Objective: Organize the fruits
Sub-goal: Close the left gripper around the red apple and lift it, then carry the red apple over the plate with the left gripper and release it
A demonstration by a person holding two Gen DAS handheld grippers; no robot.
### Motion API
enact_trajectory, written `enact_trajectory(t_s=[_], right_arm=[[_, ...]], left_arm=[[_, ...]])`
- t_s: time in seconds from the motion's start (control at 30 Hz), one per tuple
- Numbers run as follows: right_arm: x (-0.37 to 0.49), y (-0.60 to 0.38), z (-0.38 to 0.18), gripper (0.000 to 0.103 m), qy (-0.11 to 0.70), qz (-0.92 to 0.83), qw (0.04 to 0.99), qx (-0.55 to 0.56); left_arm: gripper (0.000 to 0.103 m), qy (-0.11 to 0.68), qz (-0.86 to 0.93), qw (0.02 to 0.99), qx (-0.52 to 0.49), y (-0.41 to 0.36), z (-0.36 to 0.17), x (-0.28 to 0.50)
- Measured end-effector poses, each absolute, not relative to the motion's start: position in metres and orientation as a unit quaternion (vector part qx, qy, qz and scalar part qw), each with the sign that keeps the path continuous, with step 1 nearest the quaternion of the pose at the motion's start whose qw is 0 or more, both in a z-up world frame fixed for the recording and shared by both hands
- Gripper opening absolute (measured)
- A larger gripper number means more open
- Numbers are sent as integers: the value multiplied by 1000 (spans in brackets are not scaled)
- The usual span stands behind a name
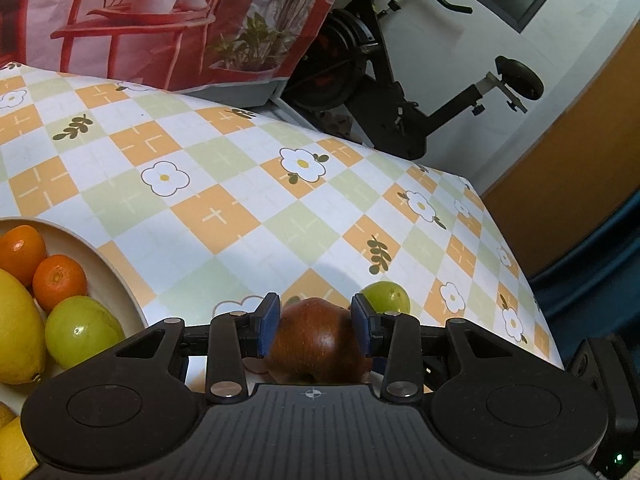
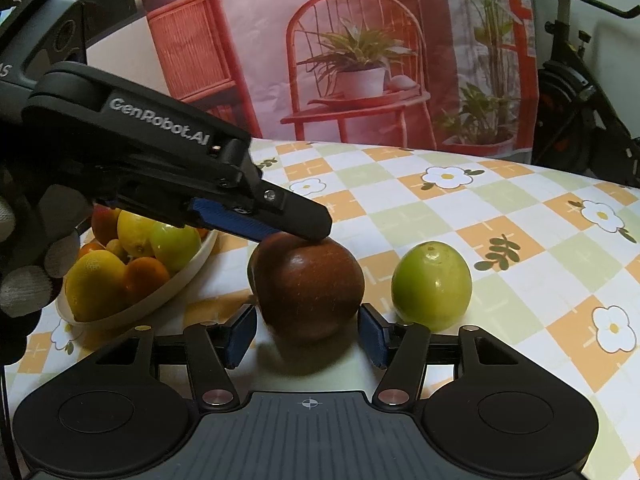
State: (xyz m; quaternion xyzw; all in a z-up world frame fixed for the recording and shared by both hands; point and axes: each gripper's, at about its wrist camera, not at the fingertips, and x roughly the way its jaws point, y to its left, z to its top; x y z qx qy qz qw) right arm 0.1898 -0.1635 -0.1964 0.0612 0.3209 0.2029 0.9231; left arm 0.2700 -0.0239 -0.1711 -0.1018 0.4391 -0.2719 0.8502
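Glossy dark-red round apple sits on checked floral tablecloth, left gripper clasping it, right gripper parted alongside; green round fruit right, cream fruit bowl left.

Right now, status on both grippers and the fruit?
Left gripper astride the red apple, fingers at its sides. Right gripper open, apple just ahead on the table. Green fruit loose beside it; bowl already loaded.
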Motion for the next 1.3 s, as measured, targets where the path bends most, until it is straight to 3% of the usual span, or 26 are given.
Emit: enact_trajectory(t_s=[0.87, 1.3], right_arm=[[175, -161, -196, 46, 316, 222, 920, 64], [170, -138, -148, 46, 284, 240, 928, 26]], left_arm=[[42, 426, -255, 859, -126, -6, -171, 235], [42, 372, -255, 881, -142, 25, -131, 211]])
